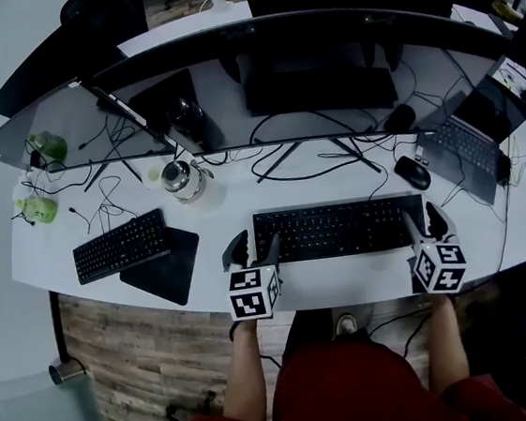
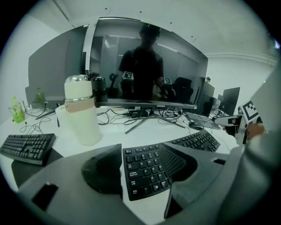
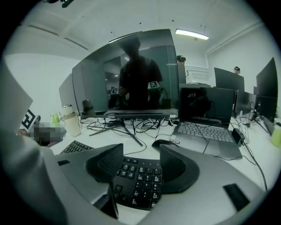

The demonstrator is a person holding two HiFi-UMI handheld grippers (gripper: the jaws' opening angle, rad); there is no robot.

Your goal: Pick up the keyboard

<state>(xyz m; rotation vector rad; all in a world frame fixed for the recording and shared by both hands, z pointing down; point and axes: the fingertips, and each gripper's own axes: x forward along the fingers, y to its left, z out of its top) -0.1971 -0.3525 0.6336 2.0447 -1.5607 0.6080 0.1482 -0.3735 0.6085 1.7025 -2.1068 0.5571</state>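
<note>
Left gripper: jaws stand wide apart, straddling the left end of the keyboard. In the left gripper view I see keys in the gap and neither pad pressing on them. Nothing gripped.

Right gripper: jaws also well apart, astride the keyboard's right end. The right gripper view shows keys between the pads with no squeeze.

Keyboard lies flat on the desk, at 6 o'clock of the curved monitor, near the front edge.

Around it, as I read the head view:
- second keyboard at 9 o'clock, overlapping a dark mat
- flask at 11 o'clock
- mouse at 1 o'clock
- open laptop at 2 o'clock
</note>
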